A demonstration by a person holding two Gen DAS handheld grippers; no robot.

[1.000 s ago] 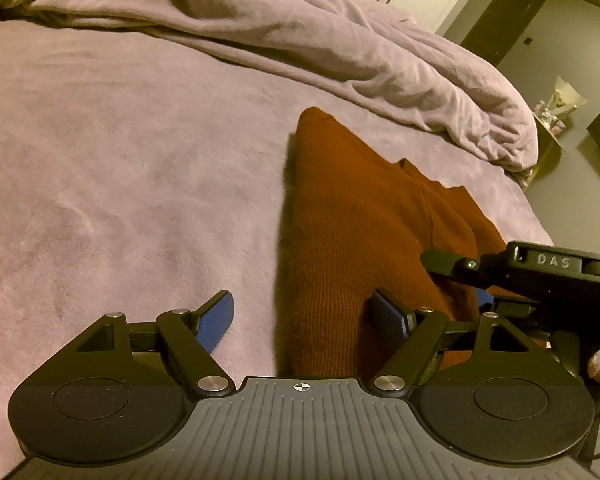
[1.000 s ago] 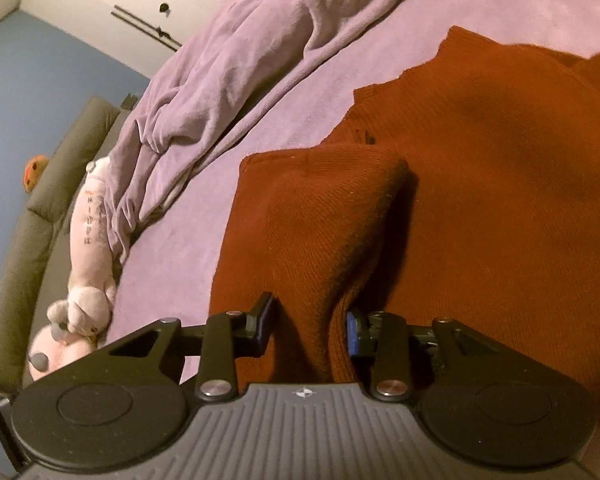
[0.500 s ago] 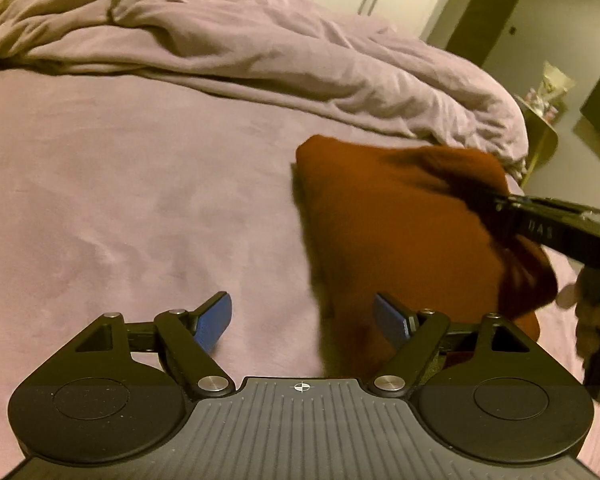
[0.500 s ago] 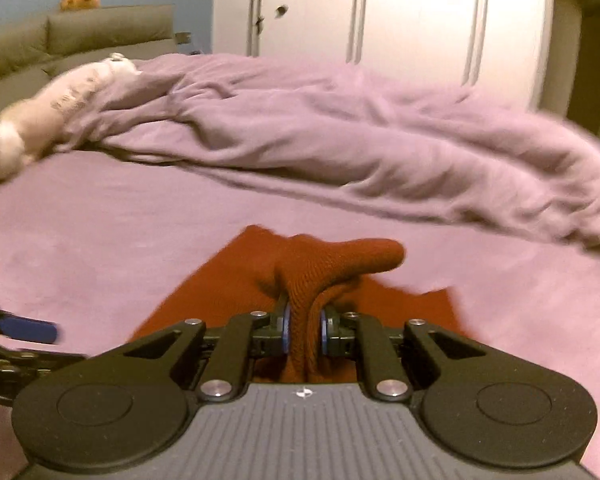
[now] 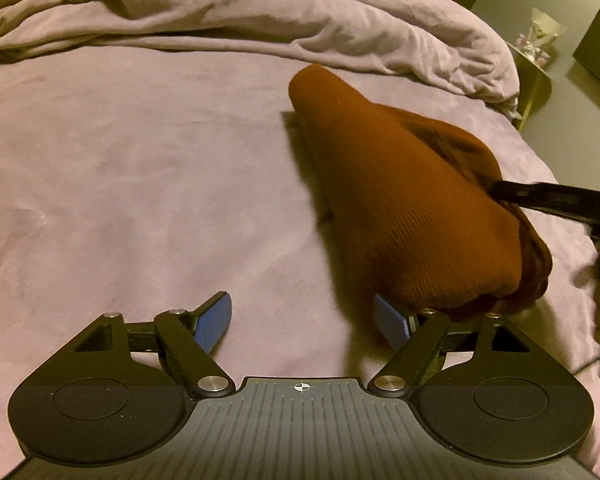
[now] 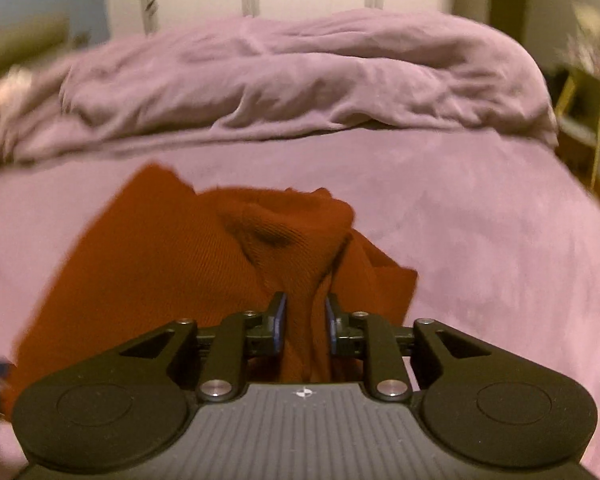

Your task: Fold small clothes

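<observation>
Left wrist: left claw (image 5: 302,322) wide open, nothing between the blue pads, hovering over the bed (image 5: 140,184). Rust-brown knit garment (image 5: 392,200) lies on the bed ahead and to the right, near end lifted and bunched; its right pad sits just beside that end. Right claw (image 5: 496,192) reaches in from the right edge. Rumpled duvet (image 5: 260,12) behind.

Right wrist: right claw (image 6: 305,320) gripping a pinched fold of the garment (image 6: 160,272); jaws have just been opening slightly, cloth between them. Rest drapes onto the bed (image 6: 480,240). Frame blurred.
</observation>
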